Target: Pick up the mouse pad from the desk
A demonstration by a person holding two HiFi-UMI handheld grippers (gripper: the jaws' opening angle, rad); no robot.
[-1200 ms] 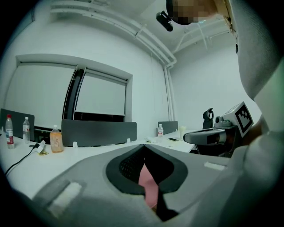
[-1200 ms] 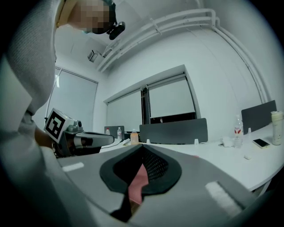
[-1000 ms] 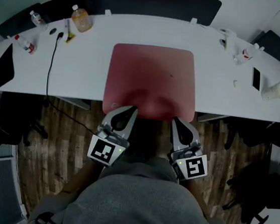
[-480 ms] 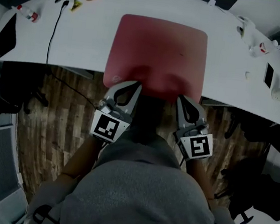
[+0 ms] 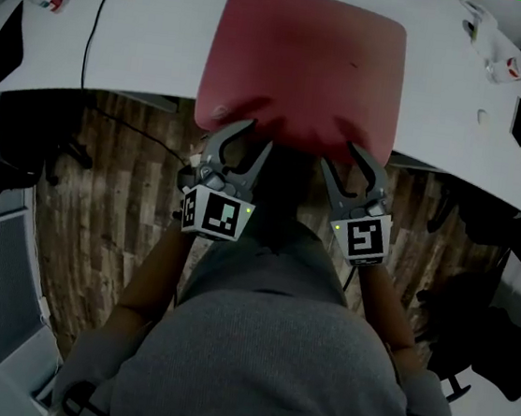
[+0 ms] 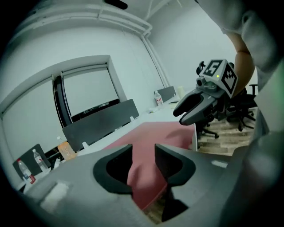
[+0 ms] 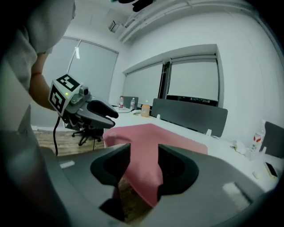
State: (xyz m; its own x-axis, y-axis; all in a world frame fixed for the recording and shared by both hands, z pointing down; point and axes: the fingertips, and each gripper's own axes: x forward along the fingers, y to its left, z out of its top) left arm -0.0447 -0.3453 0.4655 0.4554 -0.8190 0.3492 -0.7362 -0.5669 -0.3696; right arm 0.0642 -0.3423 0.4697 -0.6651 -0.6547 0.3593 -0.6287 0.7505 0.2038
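The white desk [image 5: 119, 53] spanned the top of the head view. The red mouse pad [image 5: 306, 67] lay flat on it at upper centre, near edge overhanging, not yet lifted. Just below it, the left gripper [image 5: 258, 136] and right gripper [image 5: 340, 158] had just been opening; their jaws stood apart, with that edge showing in each gap, unclamped. Closing and lifting seemingly remained.

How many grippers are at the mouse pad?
2: left gripper at the red rectangular mouse pad's near-left edge, right gripper at its near-right; their jaws have just been opening, pad edge between them.
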